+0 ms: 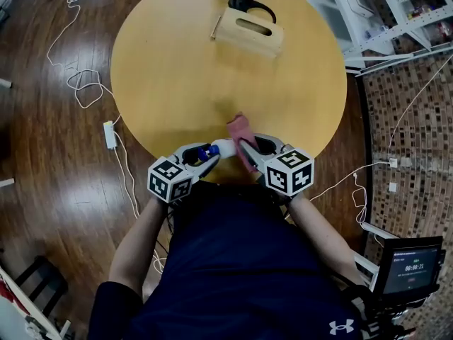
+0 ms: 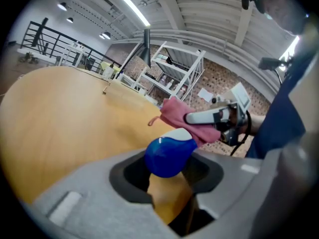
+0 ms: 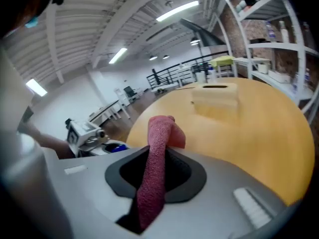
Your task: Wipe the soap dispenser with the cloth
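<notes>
My left gripper [image 1: 205, 154] is shut on the soap dispenser [image 1: 221, 147], a white bottle with a blue top, held on its side over the near edge of the round wooden table [image 1: 177, 69]. In the left gripper view the blue top [image 2: 169, 156] sits between the jaws. My right gripper [image 1: 248, 151] is shut on a pink cloth [image 1: 238, 129], whose free end sticks out past the fingers. In that same left view the cloth [image 2: 182, 114] lies against the far end of the white body. In the right gripper view the cloth [image 3: 157, 163] runs up between the jaws.
A wooden box [image 1: 249, 30] with a slot stands at the table's far side with a black cable loop behind it. White cables and a power strip [image 1: 110, 134] lie on the wood floor at left. A small screen [image 1: 412, 264] stands at lower right, and metal shelving [image 1: 396, 20] at upper right.
</notes>
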The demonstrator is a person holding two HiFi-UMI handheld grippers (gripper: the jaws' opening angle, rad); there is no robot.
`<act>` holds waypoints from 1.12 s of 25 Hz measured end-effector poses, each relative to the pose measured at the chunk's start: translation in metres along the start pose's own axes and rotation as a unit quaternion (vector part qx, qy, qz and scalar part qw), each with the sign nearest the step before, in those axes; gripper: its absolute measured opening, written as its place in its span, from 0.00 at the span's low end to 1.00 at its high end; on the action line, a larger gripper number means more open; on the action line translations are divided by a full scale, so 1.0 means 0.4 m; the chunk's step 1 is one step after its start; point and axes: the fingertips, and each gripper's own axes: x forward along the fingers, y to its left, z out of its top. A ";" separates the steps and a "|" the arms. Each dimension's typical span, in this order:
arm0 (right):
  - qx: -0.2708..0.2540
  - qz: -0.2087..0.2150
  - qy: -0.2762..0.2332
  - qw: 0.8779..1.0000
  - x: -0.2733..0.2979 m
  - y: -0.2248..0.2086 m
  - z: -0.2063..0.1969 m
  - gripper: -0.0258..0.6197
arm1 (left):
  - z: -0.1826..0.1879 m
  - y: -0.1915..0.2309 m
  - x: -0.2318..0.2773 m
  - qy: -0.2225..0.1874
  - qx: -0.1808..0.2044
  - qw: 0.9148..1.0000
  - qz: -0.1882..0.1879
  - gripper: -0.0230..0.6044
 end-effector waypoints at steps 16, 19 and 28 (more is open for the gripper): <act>-0.016 -0.051 0.048 0.997 -0.035 -0.056 -0.061 0.15 | -0.063 -0.009 0.012 0.047 -0.003 0.999 -0.013 0.29; -0.087 0.015 0.050 0.995 0.018 0.070 -0.044 0.15 | -0.085 -0.001 0.016 0.065 0.003 0.998 -0.010 0.28; 0.049 -0.071 0.083 0.993 -0.019 -0.143 -0.228 0.15 | -0.139 -0.004 0.008 0.106 0.002 0.994 -0.020 0.26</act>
